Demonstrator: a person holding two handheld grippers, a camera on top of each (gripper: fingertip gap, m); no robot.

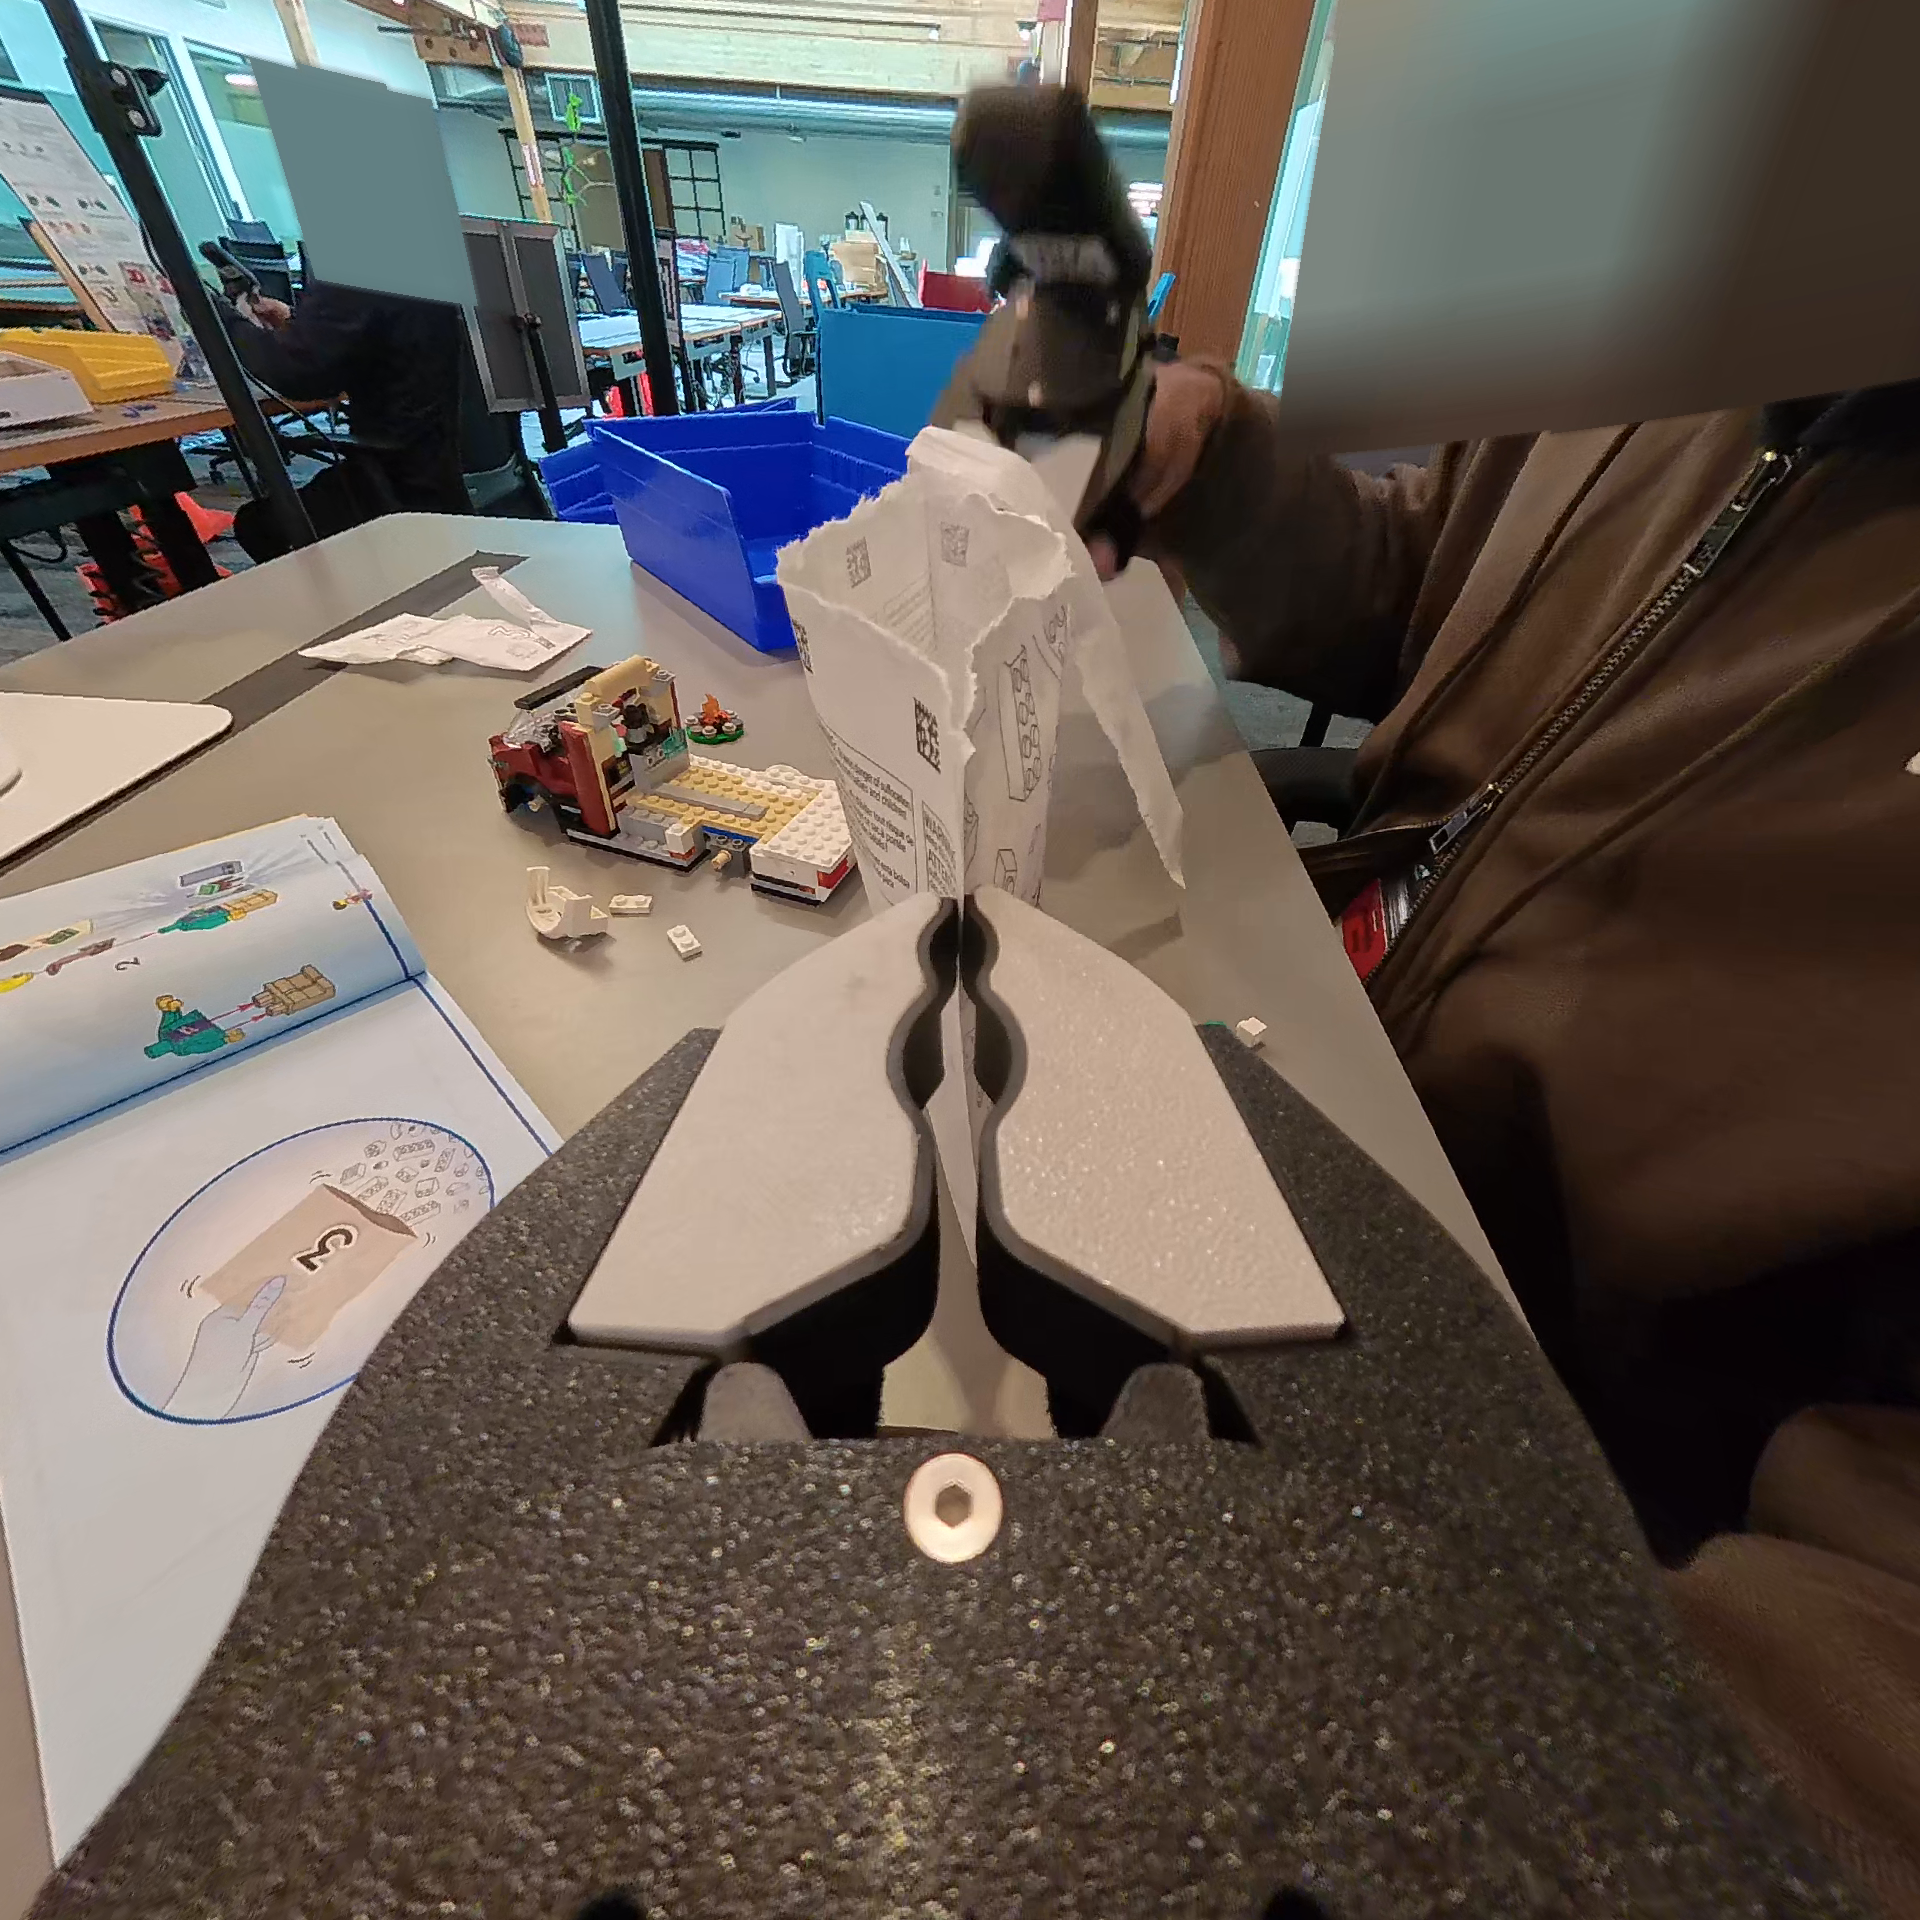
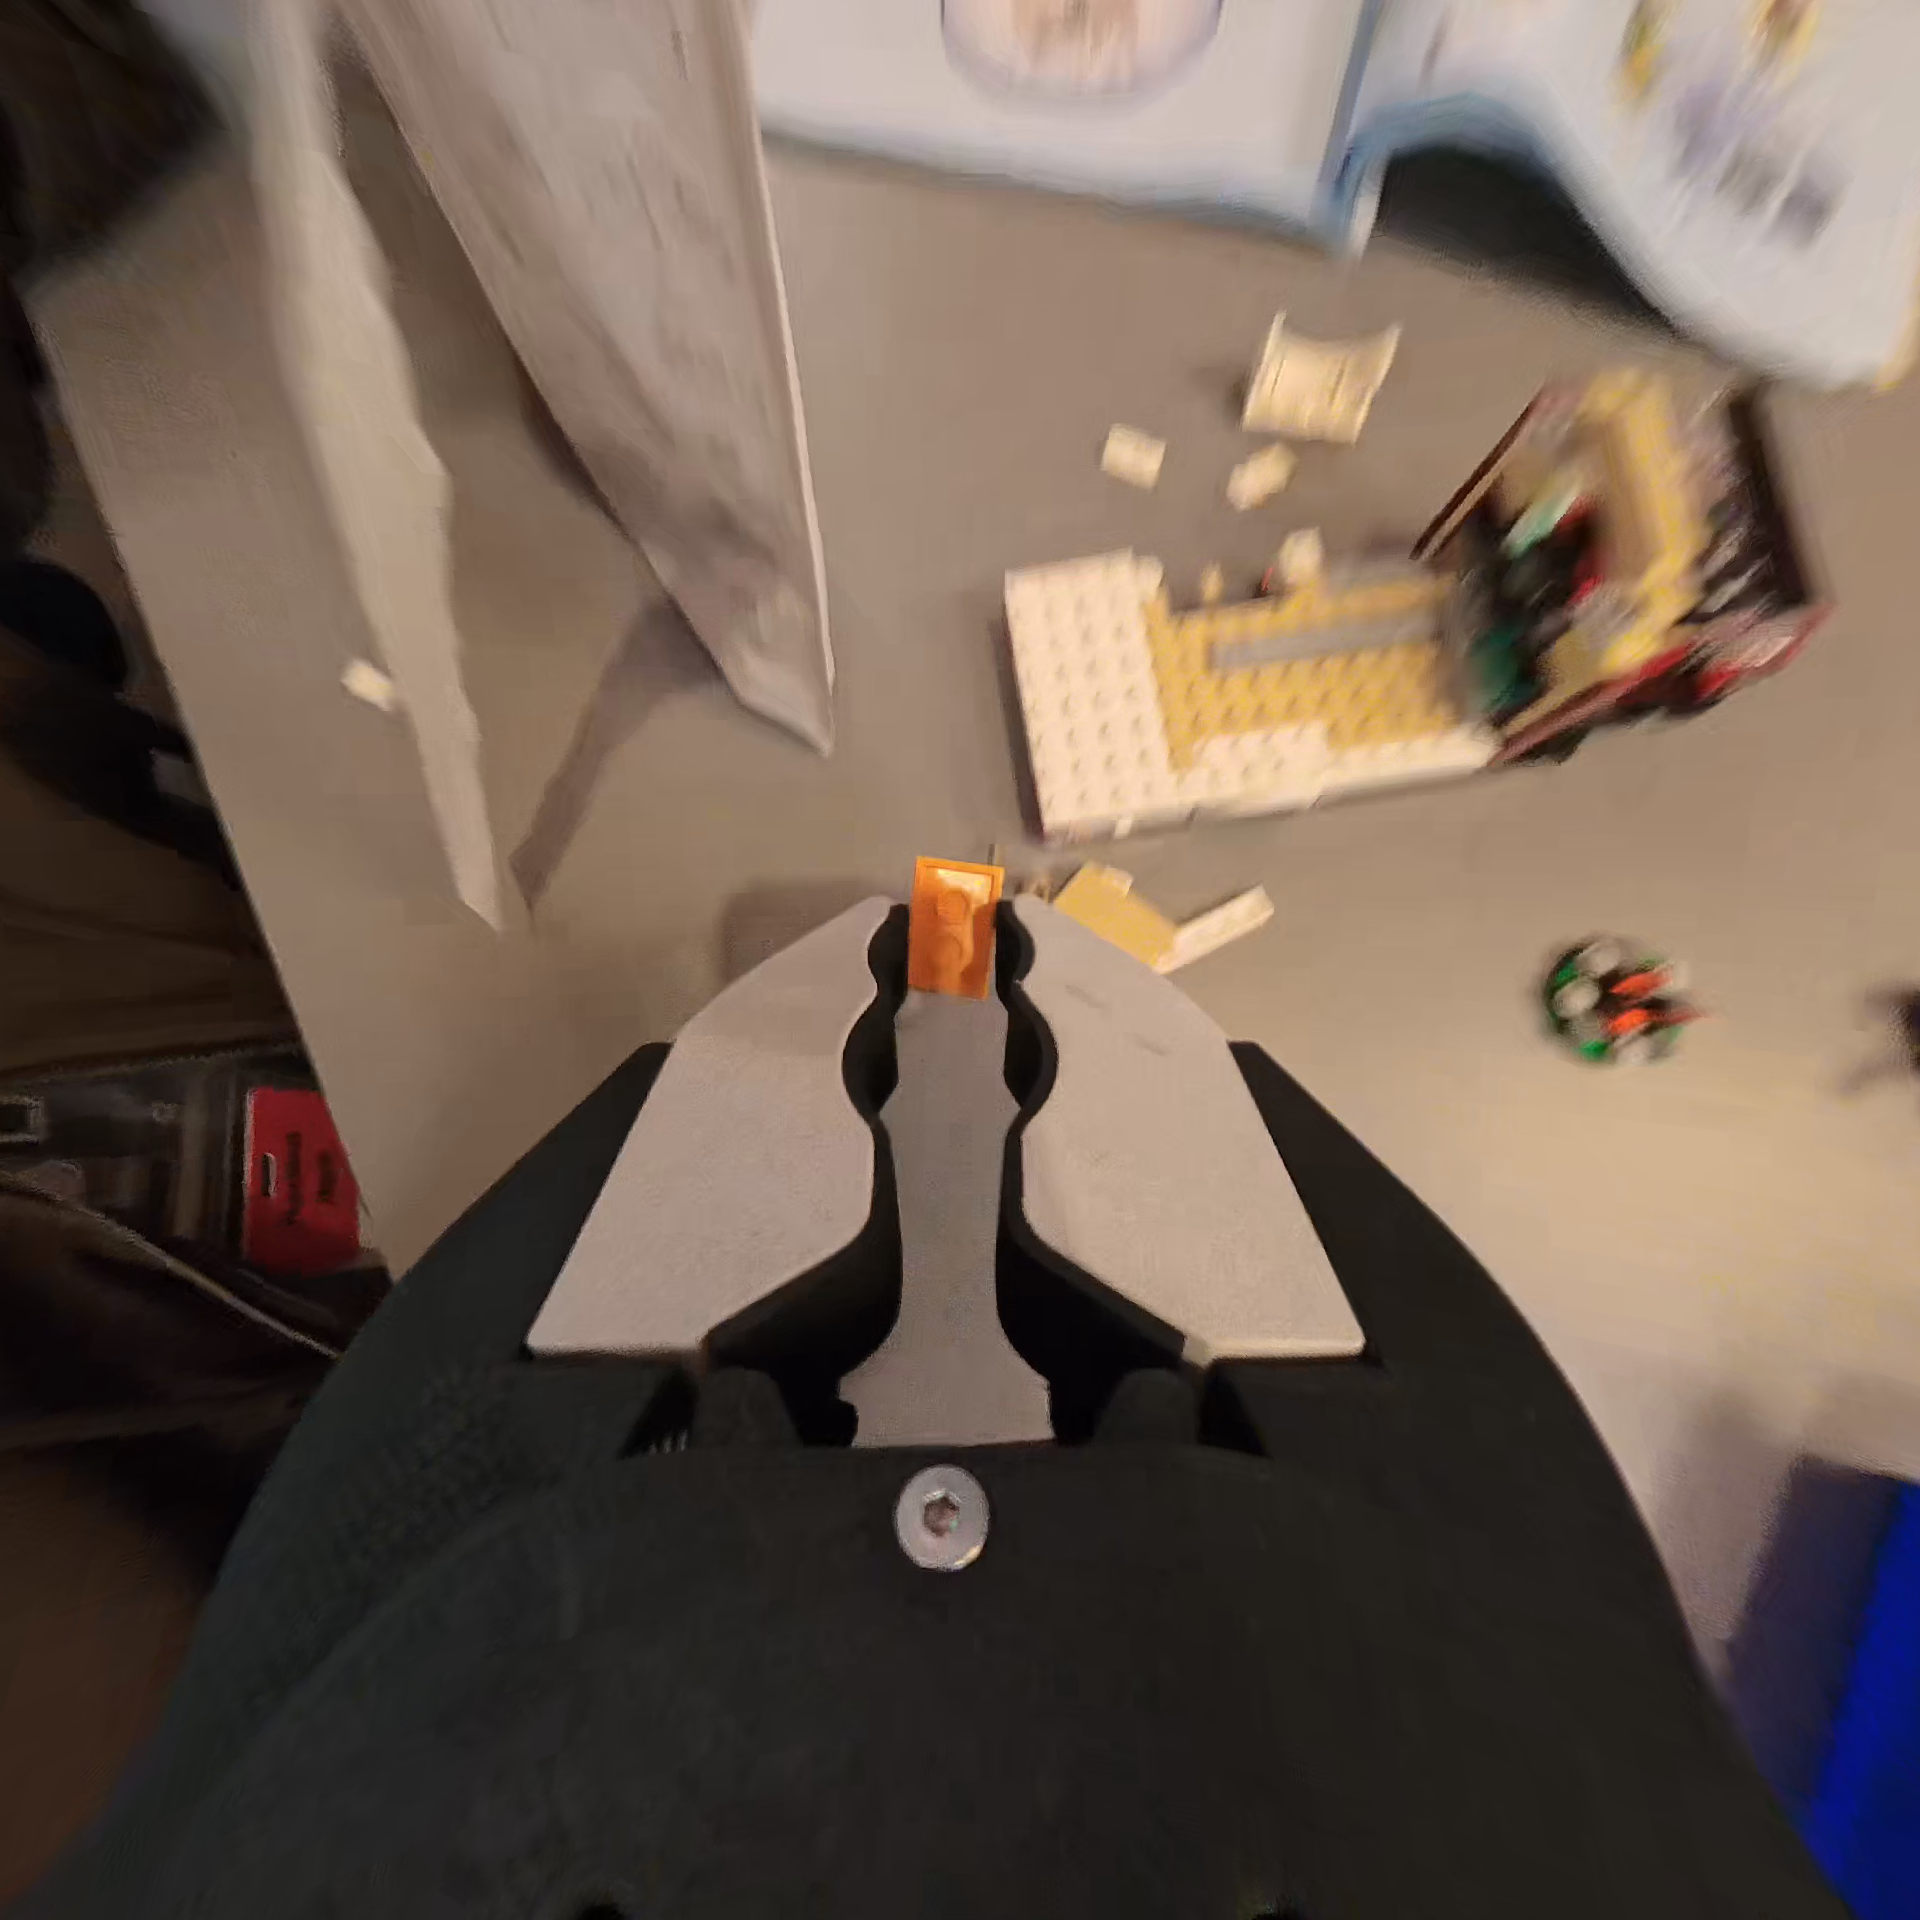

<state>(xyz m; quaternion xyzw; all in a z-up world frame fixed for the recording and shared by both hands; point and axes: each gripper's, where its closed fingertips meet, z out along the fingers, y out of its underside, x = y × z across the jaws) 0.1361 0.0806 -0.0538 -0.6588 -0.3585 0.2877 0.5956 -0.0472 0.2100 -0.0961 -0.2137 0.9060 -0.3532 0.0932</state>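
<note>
While left fingers (image 1: pixel 961 914) pinch torn paper bag (image 1: pixel 935 665) – right fingers (image 2: pixel 951 914) clamp orange brick (image 2: pixel 951 935) at tips.

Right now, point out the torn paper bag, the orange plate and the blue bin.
torn paper bag (image 1: pixel 914 727): left wrist view, on its printed front face.
orange plate (image 2: pixel 952 927): right wrist view, on its middle.
blue bin (image 1: pixel 717 520): left wrist view, on its near side wall.
</note>
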